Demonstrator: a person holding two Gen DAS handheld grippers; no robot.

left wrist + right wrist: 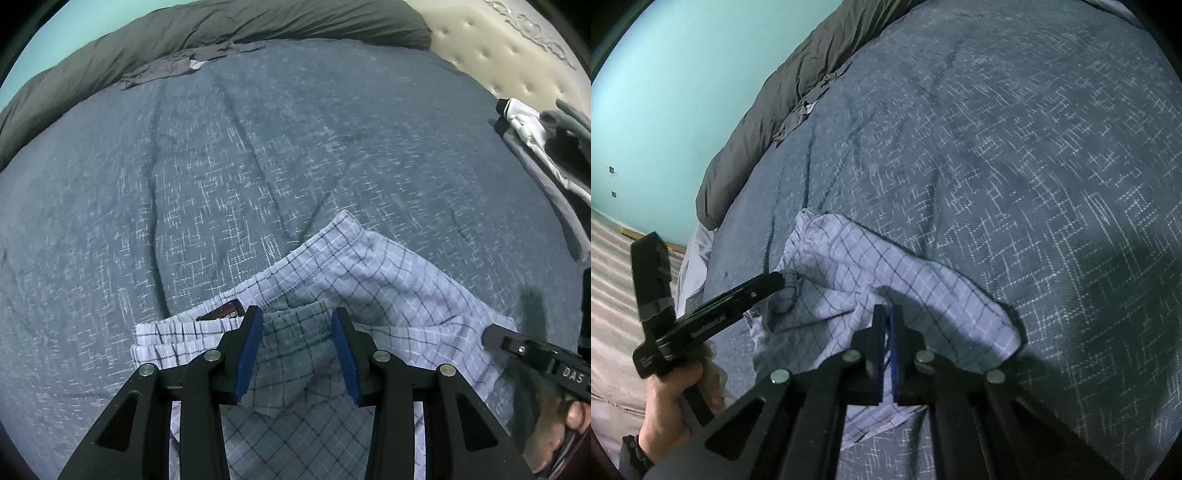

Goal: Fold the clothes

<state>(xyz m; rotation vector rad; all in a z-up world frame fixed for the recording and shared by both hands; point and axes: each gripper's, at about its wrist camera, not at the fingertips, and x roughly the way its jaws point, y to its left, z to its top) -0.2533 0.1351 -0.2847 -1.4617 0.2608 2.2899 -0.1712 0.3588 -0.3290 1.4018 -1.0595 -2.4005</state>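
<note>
Blue patterned bedspread (258,155) | plaid pajama shorts (369,280) (near edge) | left gripper (297,354) spread over waistband | right gripper (888,347) pinching the fabric.

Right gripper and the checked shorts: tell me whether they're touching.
Touching. In the right wrist view, the right gripper has its jaws shut, with the checked shorts pinched between its blue pads.

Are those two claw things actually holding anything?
The right gripper is shut on the checked shorts, mid-fabric. The left gripper is open around their waistband.
</note>
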